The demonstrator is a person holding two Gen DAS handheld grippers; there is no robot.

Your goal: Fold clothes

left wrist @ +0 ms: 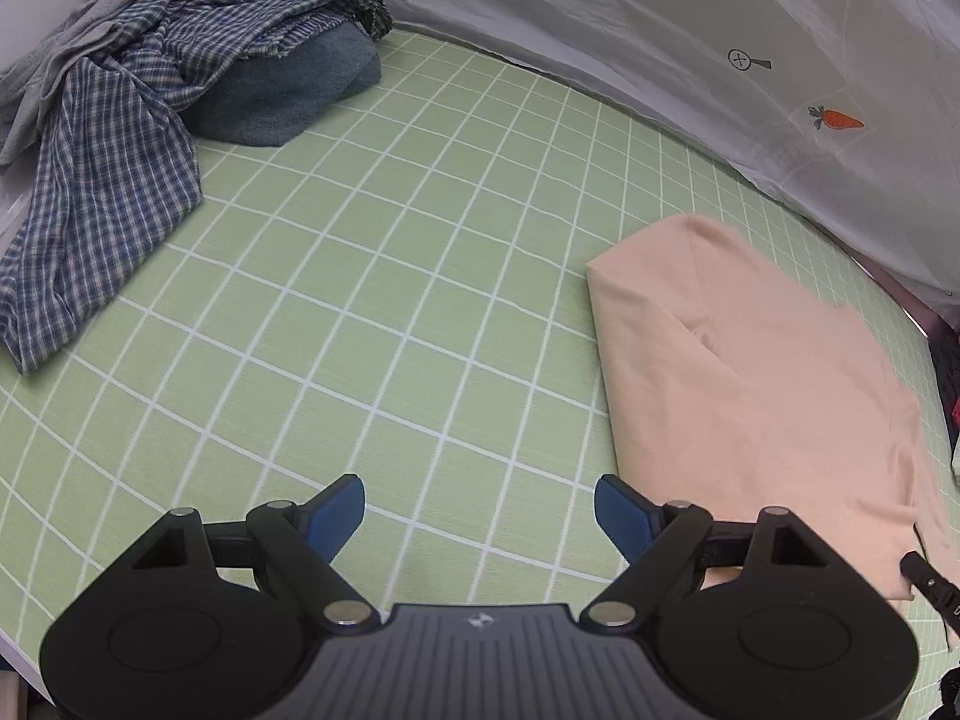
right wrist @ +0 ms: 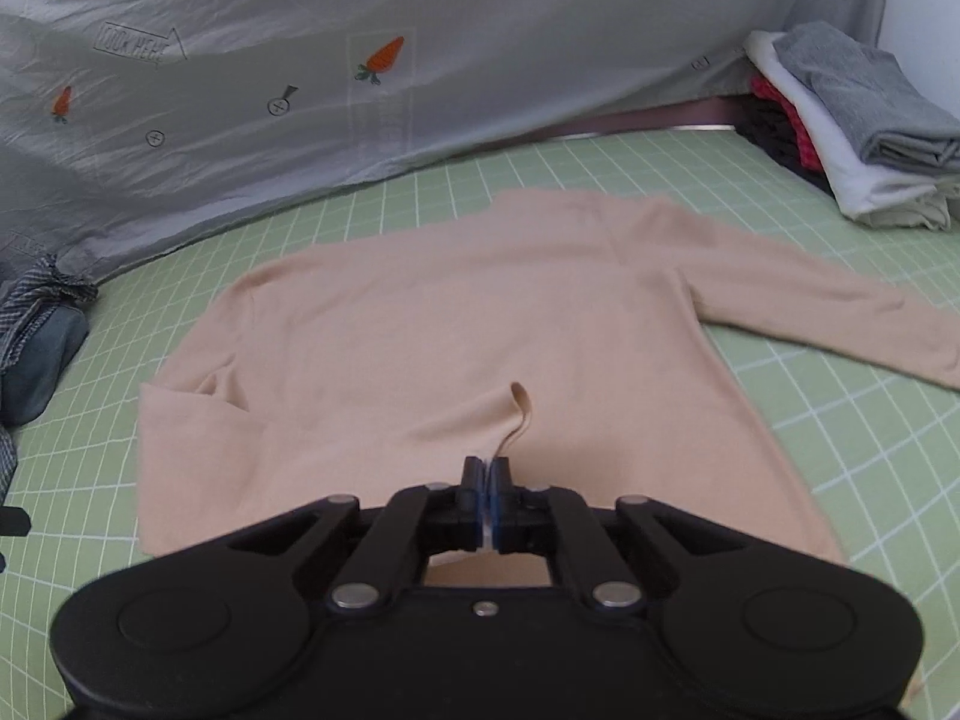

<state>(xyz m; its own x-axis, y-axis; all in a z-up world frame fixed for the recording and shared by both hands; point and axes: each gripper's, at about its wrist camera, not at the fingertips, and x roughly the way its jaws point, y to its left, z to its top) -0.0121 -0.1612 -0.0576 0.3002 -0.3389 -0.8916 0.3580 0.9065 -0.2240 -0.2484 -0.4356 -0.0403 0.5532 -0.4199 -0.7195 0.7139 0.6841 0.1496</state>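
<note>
peach shirt (right wrist: 456, 324) hem hidden behind gripper, sleeve cut off

A green sheet (left wrist: 372, 276) with a grid of thin white lines covers the flat surface and fills most of both views. Along its far edge hangs a pale grey cloth (right wrist: 420, 60), creased, printed with small orange carrots (right wrist: 384, 57), circled crosses and an outlined arrow with lettering. Beneath its lower edge, on the right in the right wrist view, a strip of dull pinkish frame (right wrist: 648, 120) shows. The light is soft and even, without hard shadows.
</note>
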